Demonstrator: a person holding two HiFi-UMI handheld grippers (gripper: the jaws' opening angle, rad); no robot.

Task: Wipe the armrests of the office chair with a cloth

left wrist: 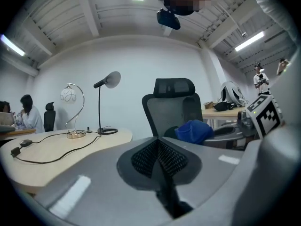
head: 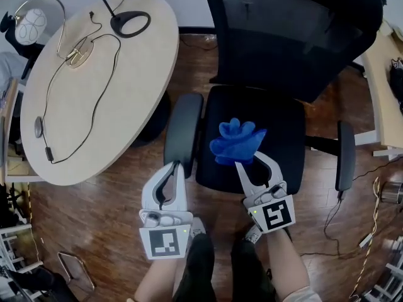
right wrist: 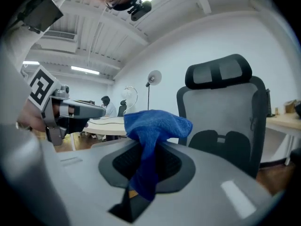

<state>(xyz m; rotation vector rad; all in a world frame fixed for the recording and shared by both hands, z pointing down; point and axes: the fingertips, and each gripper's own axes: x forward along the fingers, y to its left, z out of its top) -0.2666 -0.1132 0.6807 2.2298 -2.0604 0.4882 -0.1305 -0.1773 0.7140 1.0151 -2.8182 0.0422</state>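
Observation:
A black office chair [head: 252, 99] stands in front of me, with its left armrest [head: 184, 133] and right armrest [head: 345, 154] to either side of the seat. My right gripper [head: 247, 161] is shut on a blue cloth [head: 236, 141], held bunched above the seat's front. The cloth [right wrist: 153, 126] sticks up between the jaws in the right gripper view. My left gripper [head: 176, 166] is shut with nothing in it, its tip close to the near end of the left armrest. The cloth [left wrist: 194, 131] also shows in the left gripper view.
A round beige table [head: 88, 80] stands at the left with a desk lamp base [head: 130, 24], a second lamp [head: 39, 19] and a cable [head: 94, 109]. A desk edge [head: 381, 80] lies at the right. The floor is brown wood [head: 94, 212]. A person [left wrist: 27, 114] sits far off.

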